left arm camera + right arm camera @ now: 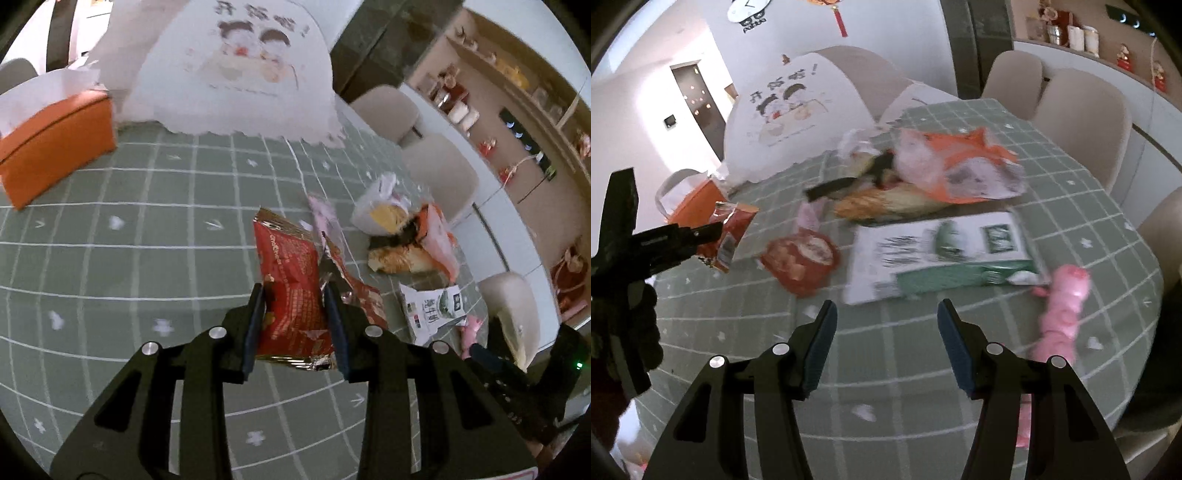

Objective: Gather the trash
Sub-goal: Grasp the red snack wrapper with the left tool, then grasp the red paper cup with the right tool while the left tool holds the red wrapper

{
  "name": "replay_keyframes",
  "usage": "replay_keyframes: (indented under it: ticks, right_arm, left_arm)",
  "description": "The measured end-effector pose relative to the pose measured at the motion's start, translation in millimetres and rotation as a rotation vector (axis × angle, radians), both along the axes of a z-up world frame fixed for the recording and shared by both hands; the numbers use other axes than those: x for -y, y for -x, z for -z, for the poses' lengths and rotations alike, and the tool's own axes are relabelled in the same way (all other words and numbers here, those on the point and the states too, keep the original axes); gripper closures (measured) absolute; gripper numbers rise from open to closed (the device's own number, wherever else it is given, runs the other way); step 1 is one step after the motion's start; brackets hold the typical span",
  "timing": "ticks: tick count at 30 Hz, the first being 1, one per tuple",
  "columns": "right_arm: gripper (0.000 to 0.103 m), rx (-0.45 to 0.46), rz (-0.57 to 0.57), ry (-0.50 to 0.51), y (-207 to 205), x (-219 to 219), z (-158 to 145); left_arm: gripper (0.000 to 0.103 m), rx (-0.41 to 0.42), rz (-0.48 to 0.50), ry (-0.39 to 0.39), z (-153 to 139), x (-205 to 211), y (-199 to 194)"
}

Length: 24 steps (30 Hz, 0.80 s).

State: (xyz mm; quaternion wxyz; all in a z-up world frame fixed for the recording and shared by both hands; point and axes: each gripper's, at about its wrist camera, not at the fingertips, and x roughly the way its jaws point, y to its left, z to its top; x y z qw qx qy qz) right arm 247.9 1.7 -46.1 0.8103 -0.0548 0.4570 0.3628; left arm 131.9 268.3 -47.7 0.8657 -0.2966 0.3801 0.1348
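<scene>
My left gripper [295, 291] is shut on a red foil snack wrapper [291, 280] and holds it above the green checked tablecloth [147, 266]; it also shows in the right wrist view [729, 232]. My right gripper [886, 314] is open and empty, just short of a flat white and green carton [942, 251]. A round red wrapper [799, 260] lies left of the carton. A pile of orange, yellow and clear wrappers [934, 173] lies behind it. A pink wrapper [1063, 310] lies at the right.
A large white bag with a cartoon print [236, 70] stands at the table's far side. An orange box [55, 144] sits at the left. Beige chairs [1082, 122] ring the table. Shelves [517, 110] line the wall.
</scene>
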Motion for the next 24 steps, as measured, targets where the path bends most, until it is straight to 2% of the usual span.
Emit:
replay_keyframes:
  ticks: [3, 6, 11, 13, 16, 21, 24]
  right_arm:
    - [0.049, -0.009, -0.060, -0.013, 9, -30, 1]
    - [0.049, 0.068, -0.179, 0.019, 18, -73, 4]
    - [0.049, 0.091, -0.284, 0.051, 5, -117, 19]
    - [0.049, 0.091, -0.303, 0.098, -3, -130, 30]
    - [0.049, 0.110, -0.259, 0.200, -13, -141, 48]
    - [0.049, 0.055, -0.163, 0.149, -25, -130, 53]
    - [0.049, 0.064, -0.142, 0.164, -21, -129, 54]
  left_arm:
    - [0.071, 0.002, 0.033, -0.004, 1, -11, 13]
    - [0.071, 0.002, 0.081, 0.015, 7, -18, 23]
    - [0.071, -0.001, 0.129, 0.060, 18, -27, 37]
    - [0.070, -0.003, 0.143, 0.064, 20, -28, 42]
    - [0.070, -0.006, 0.172, 0.062, 21, -29, 50]
    - [0.070, -0.009, 0.200, 0.068, 25, -32, 57]
    - [0.070, -0.010, 0.198, 0.093, 29, -34, 59]
